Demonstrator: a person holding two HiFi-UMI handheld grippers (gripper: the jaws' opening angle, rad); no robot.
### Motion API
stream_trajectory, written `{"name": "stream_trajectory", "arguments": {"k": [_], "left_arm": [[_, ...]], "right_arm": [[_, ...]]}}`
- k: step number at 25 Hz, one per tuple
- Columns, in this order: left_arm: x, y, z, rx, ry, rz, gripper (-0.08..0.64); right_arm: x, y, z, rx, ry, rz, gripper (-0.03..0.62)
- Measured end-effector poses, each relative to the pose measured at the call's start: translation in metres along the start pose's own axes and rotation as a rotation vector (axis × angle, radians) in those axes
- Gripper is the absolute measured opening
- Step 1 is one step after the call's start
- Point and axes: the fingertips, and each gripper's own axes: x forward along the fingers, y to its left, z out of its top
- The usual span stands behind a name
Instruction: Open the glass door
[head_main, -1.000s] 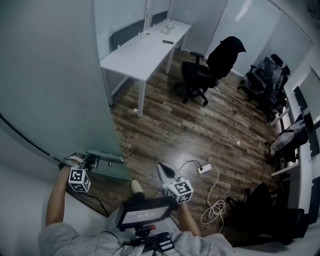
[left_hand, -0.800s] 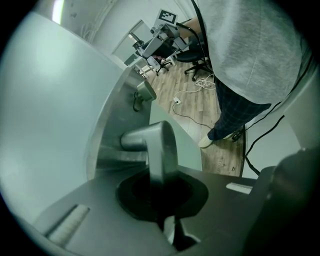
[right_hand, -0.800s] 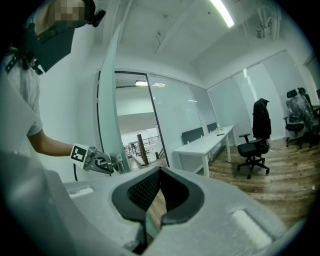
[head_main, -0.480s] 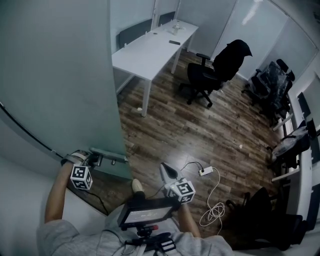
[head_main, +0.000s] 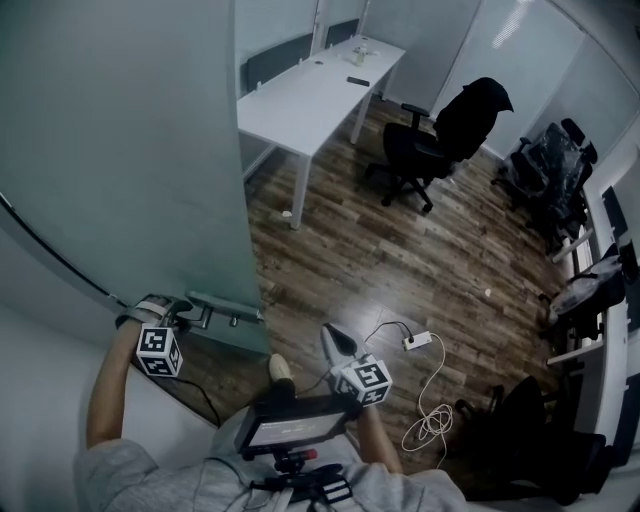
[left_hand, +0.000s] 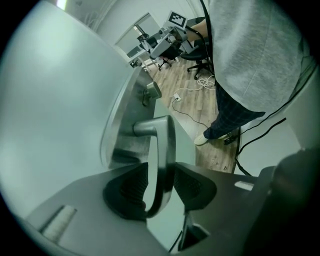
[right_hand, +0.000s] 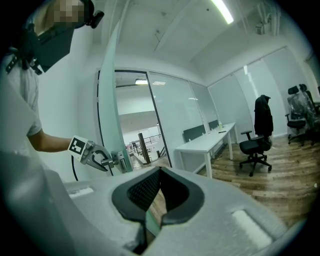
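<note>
The frosted glass door (head_main: 150, 150) fills the left of the head view, its edge (right_hand: 111, 100) standing upright in the right gripper view. My left gripper (head_main: 185, 312) is at the door's metal lever handle (head_main: 225, 305). Its jaws have just been opening, and the handle (left_hand: 162, 150) now lies loosely between the dark pads (left_hand: 125, 192) of the left gripper (left_hand: 160, 187). My right gripper (head_main: 335, 340) hovers over the floor near my body, away from the door. Its pads meet at the tip (right_hand: 160, 172) with nothing between them.
Beyond the door stand a white desk (head_main: 310, 95) and a black office chair (head_main: 430, 150) on wood flooring. More chairs (head_main: 550, 170) line the right side. A power strip (head_main: 418, 341) with a white cable (head_main: 430, 420) lies on the floor near my shoe (head_main: 281, 369).
The whole head view has slid slightly rightward, door edge and handle included. The left gripper stays at the handle and the right gripper holds its place.
</note>
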Motion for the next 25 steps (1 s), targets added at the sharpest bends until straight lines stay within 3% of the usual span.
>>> {"name": "stream_trajectory", "arguments": {"k": [2, 5, 11, 14, 18, 25], "left_arm": [[-0.005, 0.0, -0.005, -0.016, 0.021, 0.028, 0.189], [-0.017, -0.001, -0.01, -0.043, 0.029, 0.067, 0.189], [-0.055, 0.005, 0.001, -0.147, -0.039, 0.14, 0.189], [-0.073, 0.013, 0.016, -0.24, -0.137, 0.174, 0.186], [-0.088, 0.019, 0.044, -0.436, -0.342, 0.18, 0.178], [-0.095, 0.022, 0.094, -0.652, -0.605, 0.166, 0.161]], "right_arm": [[0.002, 0.003, 0.002, -0.001, -0.006, 0.003, 0.002], [0.004, 0.005, -0.001, 0.008, 0.003, 0.012, 0.002], [0.003, 0.007, 0.003, 0.0, -0.008, 0.011, 0.003], [0.003, 0.007, 0.003, 0.001, -0.009, 0.01, 0.002], [0.001, 0.006, 0.003, -0.001, -0.012, 0.01, 0.002], [-0.003, 0.003, 0.009, -0.001, -0.02, 0.002, 0.002]]}}
